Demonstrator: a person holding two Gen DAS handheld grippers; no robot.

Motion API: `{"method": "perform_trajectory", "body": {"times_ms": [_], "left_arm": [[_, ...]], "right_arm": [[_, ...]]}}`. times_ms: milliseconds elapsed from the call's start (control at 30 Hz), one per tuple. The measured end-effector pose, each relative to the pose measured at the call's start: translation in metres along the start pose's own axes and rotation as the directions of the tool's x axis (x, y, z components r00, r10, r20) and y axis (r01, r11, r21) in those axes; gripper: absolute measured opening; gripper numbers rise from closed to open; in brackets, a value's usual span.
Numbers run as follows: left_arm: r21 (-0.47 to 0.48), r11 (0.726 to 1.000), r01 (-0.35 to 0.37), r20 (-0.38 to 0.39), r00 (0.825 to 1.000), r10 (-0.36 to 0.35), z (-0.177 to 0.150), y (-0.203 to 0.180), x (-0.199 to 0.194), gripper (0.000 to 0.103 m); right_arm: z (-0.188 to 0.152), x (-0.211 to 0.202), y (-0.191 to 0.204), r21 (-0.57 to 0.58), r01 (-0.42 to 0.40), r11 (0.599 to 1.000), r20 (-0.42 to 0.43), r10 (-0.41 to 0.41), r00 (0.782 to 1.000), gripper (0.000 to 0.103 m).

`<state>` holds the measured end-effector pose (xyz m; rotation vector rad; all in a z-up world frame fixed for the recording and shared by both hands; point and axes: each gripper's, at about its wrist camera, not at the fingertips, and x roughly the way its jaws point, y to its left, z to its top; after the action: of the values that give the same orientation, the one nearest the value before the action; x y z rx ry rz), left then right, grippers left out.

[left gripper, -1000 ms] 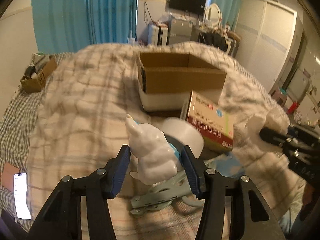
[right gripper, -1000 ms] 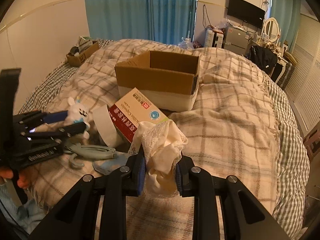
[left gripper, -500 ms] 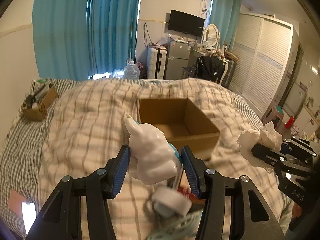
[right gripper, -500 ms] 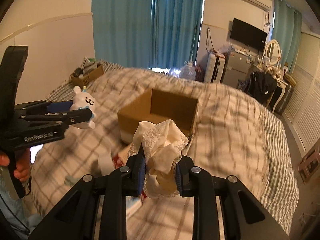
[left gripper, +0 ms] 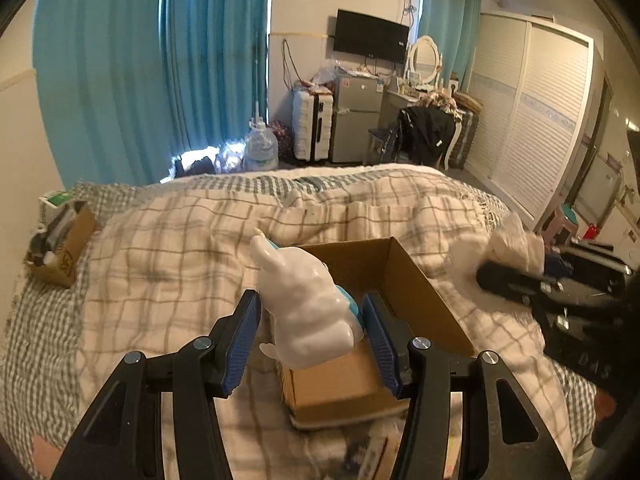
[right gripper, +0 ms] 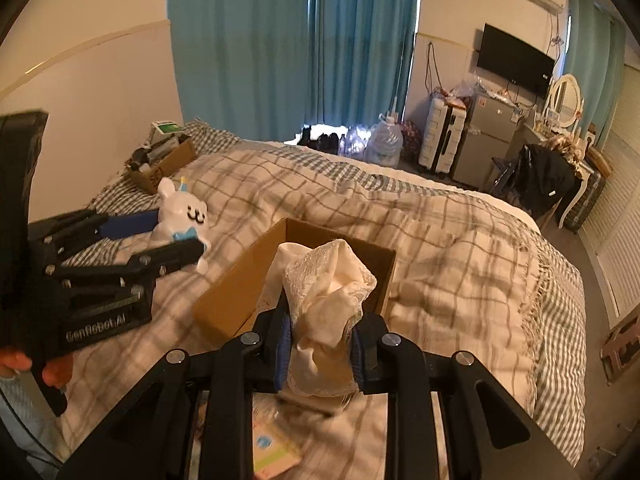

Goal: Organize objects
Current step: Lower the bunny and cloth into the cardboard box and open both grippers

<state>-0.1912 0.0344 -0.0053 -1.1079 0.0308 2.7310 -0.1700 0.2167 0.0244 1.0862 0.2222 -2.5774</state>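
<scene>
My left gripper (left gripper: 312, 332) is shut on a white rabbit figure (left gripper: 306, 304) with blue trim, held above the near wall of an open cardboard box (left gripper: 416, 300) on the bed. From the right wrist view that rabbit figure (right gripper: 182, 220) hangs in the left gripper (right gripper: 170, 236), left of the cardboard box (right gripper: 236, 296). My right gripper (right gripper: 320, 344) is shut on a bunched cream lace cloth (right gripper: 326, 292), held over the box's near end. In the left wrist view the lace cloth (left gripper: 508, 244) and right gripper (left gripper: 486, 276) sit at the right, beside the box.
The box rests on a checked bedspread (left gripper: 172, 256). A small carton of clutter (left gripper: 60, 248) stands at the bed's far left edge. A coloured packet (right gripper: 272, 452) lies below my right gripper. Suitcase, fridge, chair and wardrobe stand beyond the bed.
Both grippers rose and moved forward over the bed with their loads. The box now lies right under them; the red book, tape roll and clip slipped out of view below.
</scene>
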Motion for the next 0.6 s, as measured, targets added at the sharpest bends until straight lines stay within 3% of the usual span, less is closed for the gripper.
{"method": "perform_trajectory", "body": {"times_ms": [333,600], "left_arm": [[-0.029,0.998,0.057,-0.134,0.989,-0.06,0.015,0.013,0.099,0.054],[-0.008,0.998,0.07,-0.156,0.985,-0.07,0.018,0.016,0.13,0.054]], "right_arm": [[0.036,0.102,-0.042,0.04,-0.027,0.999,-0.077,0.03,0.997,0.021],[0.025,0.168,-0.053,0.048,-0.075,0.996,-0.171,0.082,0.982,0.021]]}}
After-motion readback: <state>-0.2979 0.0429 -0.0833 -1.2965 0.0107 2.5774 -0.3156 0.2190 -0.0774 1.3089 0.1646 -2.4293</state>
